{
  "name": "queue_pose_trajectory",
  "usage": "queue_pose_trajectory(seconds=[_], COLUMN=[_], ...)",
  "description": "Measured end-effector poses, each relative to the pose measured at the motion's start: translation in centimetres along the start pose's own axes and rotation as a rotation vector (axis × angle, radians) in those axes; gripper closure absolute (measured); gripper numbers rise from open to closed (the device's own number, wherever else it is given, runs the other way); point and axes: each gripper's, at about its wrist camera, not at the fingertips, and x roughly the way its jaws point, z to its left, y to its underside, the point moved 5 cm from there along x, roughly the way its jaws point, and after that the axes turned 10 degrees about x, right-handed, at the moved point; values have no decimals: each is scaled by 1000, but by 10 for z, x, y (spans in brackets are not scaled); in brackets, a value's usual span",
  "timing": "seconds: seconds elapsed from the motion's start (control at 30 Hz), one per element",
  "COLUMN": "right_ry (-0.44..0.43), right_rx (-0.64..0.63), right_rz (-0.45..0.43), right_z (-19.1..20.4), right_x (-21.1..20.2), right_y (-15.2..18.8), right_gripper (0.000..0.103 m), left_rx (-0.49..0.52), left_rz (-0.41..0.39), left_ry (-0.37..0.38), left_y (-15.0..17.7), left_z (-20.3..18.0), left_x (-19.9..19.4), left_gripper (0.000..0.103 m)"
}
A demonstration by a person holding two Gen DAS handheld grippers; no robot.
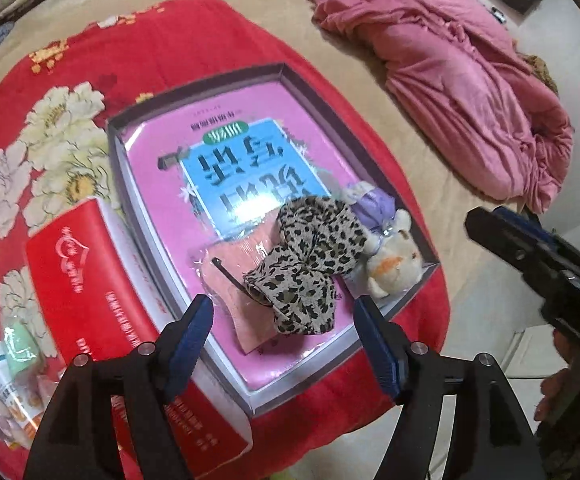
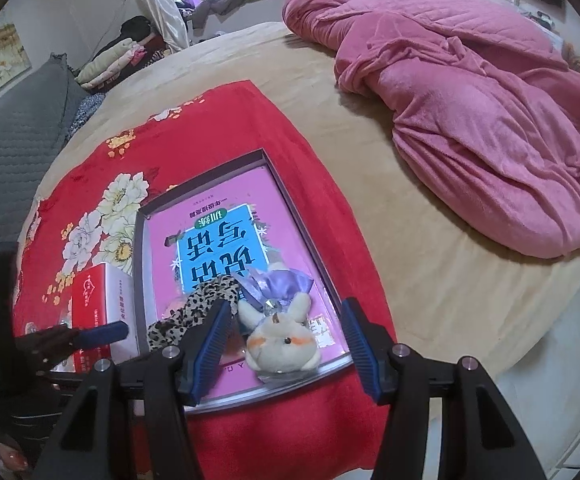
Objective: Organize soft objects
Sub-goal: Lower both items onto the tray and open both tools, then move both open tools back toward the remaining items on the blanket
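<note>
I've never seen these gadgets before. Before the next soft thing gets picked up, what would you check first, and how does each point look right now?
1. Left hand-held gripper open and empty: ok.
2. Right hand-held gripper open and empty: ok.
3. Leopard-print cloth lies inside the box: ok.
4. Plush toy inside the box, near its front corner: ok.
5. Purple pouch lies in the box behind the plush toy: ok.
6. More items waiting beside the red carton: ok; whether they are soft: cannot tell.
</note>
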Motion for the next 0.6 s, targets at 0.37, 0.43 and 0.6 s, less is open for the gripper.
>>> queue_pose_trajectory(seconds=[0.37,0.43,0.6], right_ry=[-22,-21,-22], right_rx=[-18,-23,-44], right_rz=[-35,-42,-59], right_z=[18,21,35], right_x=[-26,-30,-43], right_y=[5,5,8], right_gripper=[45,44,32], left_rx=[2,-6,-40], left_rz=[-88,-105,-139], left_ry=[-41,-47,-48], left_y=[12,18,33], left_z=[3,8,20], left_x=[-52,-61,-83], left_gripper=[28,28,28])
